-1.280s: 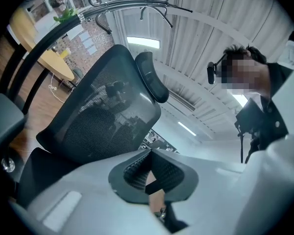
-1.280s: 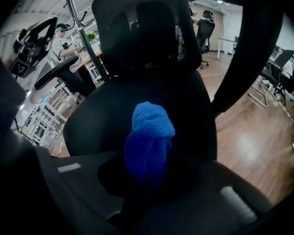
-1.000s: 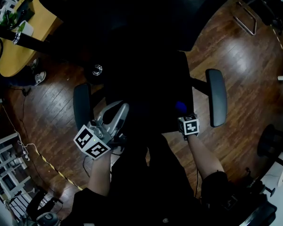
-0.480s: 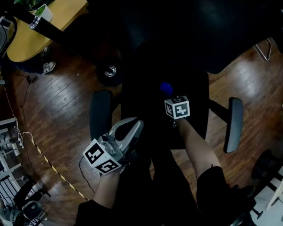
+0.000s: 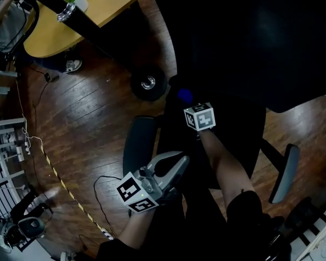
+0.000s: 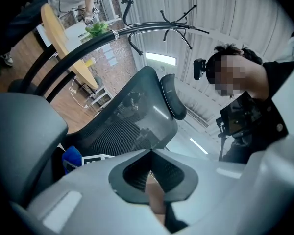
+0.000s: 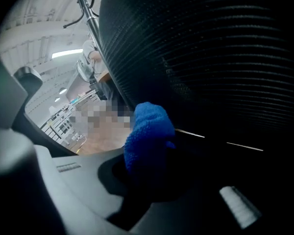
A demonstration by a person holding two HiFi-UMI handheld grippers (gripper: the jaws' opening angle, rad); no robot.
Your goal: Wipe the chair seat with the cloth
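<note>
Clenched jaws of the right gripper [image 7: 154,173] pinch a bunched blue cloth [image 7: 149,131], with a fat wad poking out past the tips. The left gripper [image 6: 149,153] has its jaws pressed together on nothing. In the head view it sits at about 7 o'clock, just beside the near armrest [image 5: 138,143].

The cloth looks fluffy, light and limp. I would expect it to fold and drag under pressure rather than slide, and to catch a little on any weave. A pinch across the bunched middle, as here, seems the right hold, because it leaves a soft wad to take the contact instead of the hard jaws.

Under the right gripper lies the dark chair seat [image 5: 233,129], with the cloth at its back part, at 11 o'clock from the gripper's marker cube. Whether the cloth is actually touching the seat I cannot tell.

Beyond it rises the mesh backrest [image 7: 210,58]. At 11 o'clock in the head view a wooden counter [image 5: 106,1] carries a pale cup [image 5: 80,0], and what is in the cup cannot be made out.
</note>
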